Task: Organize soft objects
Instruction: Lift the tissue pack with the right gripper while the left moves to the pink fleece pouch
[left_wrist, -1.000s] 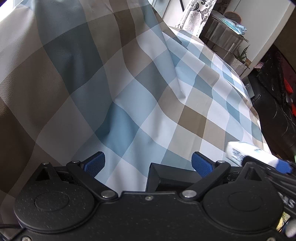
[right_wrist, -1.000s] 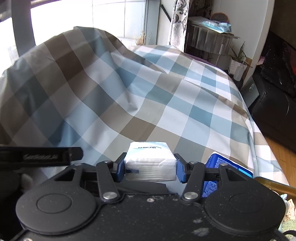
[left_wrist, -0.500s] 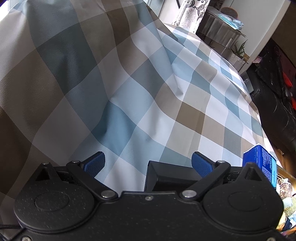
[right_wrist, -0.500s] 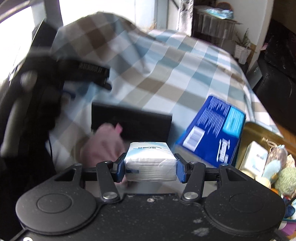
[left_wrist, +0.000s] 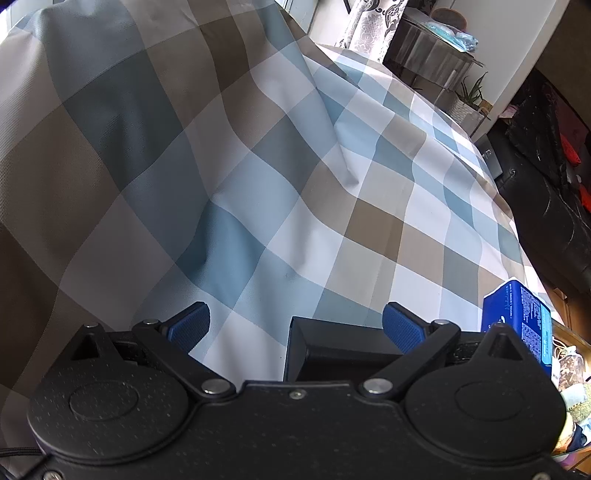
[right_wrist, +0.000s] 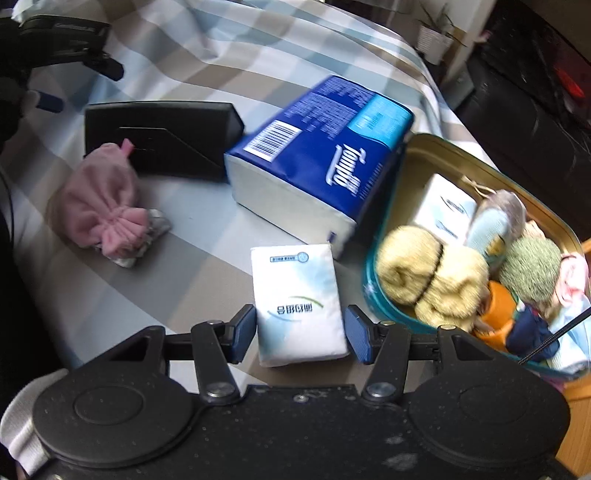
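Observation:
My right gripper (right_wrist: 301, 326) is shut on a small white tissue pack (right_wrist: 295, 291), held low over the checked cloth and just left of the teal tin (right_wrist: 436, 147). The tin holds yellow rolled towels (right_wrist: 432, 280), a green ball (right_wrist: 532, 266), another white tissue pack (right_wrist: 447, 206) and other soft things. A big blue tissue package (right_wrist: 325, 162) stands behind the held pack. A pink knitted hat (right_wrist: 99, 206) lies to the left. My left gripper (left_wrist: 295, 319) is open, with nothing between its fingers, above the cloth (left_wrist: 258, 166).
A black box (right_wrist: 159, 136) lies behind the pink hat; it also shows under my left gripper as the black box (left_wrist: 332, 350). The blue package (left_wrist: 517, 317) stands at the left wrist view's right edge. A dark sofa (right_wrist: 535, 129) and a potted plant (right_wrist: 436, 33) lie beyond the table.
My right gripper has carried the tissue pack to the right and down, so the tin and blue package now fill its view. The left gripper has stayed put.

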